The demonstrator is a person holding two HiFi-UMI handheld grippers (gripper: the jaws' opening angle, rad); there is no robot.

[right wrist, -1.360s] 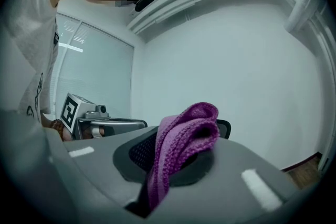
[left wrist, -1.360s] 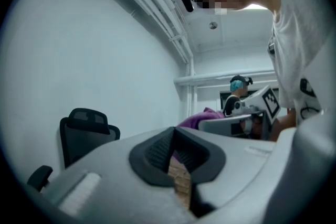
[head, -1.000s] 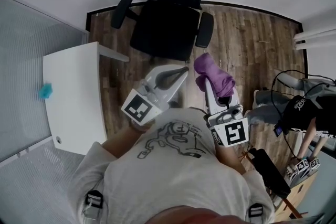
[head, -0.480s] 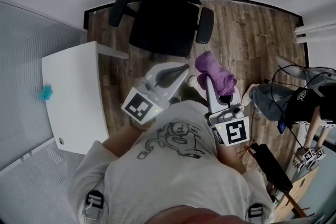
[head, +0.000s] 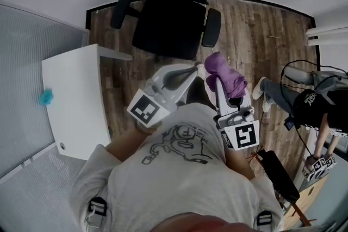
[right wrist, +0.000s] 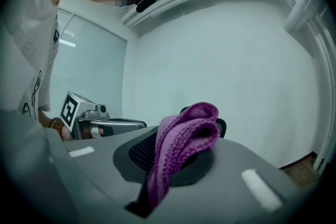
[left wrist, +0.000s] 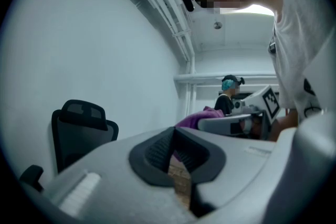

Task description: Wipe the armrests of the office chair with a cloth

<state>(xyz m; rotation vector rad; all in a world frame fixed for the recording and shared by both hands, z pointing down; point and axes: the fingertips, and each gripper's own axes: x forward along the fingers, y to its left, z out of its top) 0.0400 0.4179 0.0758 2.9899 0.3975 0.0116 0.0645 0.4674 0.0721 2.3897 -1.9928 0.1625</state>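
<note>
left gripper (head: 188, 73): jaws together, holding nothing | right gripper (head: 215, 83): jaws clamped on purple cloth (head: 227, 76) | cloth: held up near office chair (head: 163, 32), by its armrest (head: 211, 28)

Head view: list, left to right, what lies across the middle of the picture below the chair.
white table → left gripper → purple cloth → person in a black shirt
</note>
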